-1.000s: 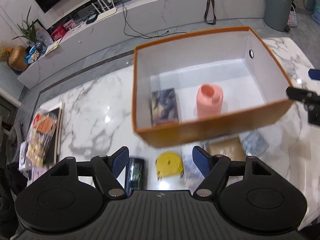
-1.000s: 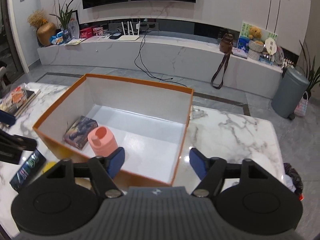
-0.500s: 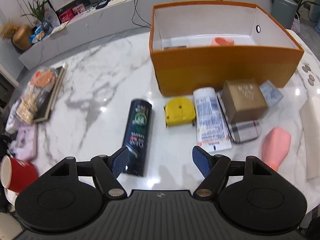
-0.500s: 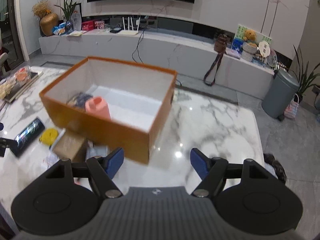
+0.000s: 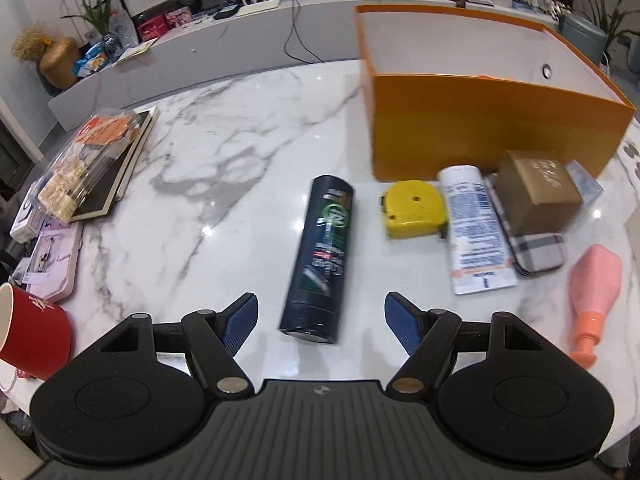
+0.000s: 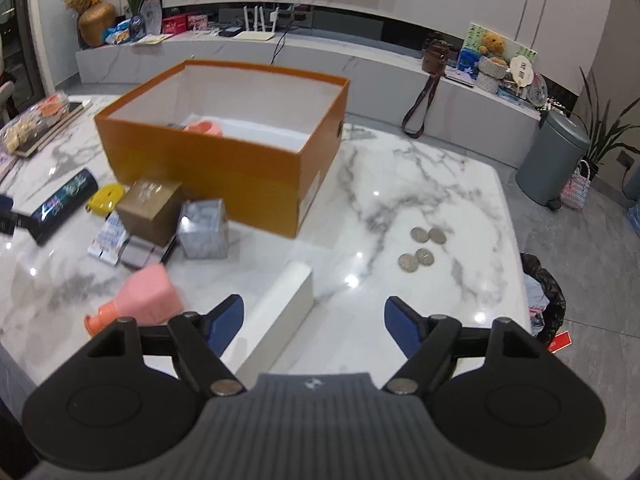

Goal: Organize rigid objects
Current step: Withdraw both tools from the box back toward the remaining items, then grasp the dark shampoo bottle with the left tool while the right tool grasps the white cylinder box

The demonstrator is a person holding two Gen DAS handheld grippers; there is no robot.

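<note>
left gripper [image 5: 320, 316]: its two blue fingers stand wide apart and hold nothing. the bottom end of the dark bottle lies just in front of the gap between them.
right gripper [image 6: 314, 322]: its jaws have just been opening. they are wide now and nothing is between them. a white box [image 6: 276, 316] lies by its left finger, not gripped.
dark bottle [image 5: 320, 256]: it lies flat on the marble table [image 5: 224, 152], out in the open, apart from the other things. it looks hard, round and smooth, so it may roll or slip. i think the best place to hold it is across the middle of its body, one finger on each long side.
yellow tape measure [image 5: 414, 210]: small, hard and chunky. it sits just beside the white tube [image 5: 474, 228]. its flat sides look easy to pinch.
brown box [image 5: 538, 192]: stiff card, most likely light. it rests partly on a checked case [image 5: 538, 250], so it may tip when grabbed.
pink bottle [image 5: 592, 292]: it lies on its side near the table edge. its neck is thin, so the fat part looks better to hold.
orange box [image 5: 480, 132]: open on top, standing behind the small things. a pink thing already peeks out inside. this looks like where things go.
coins [image 6: 422, 246]: flat and tiny, hard to pick up with big fingers.
</note>
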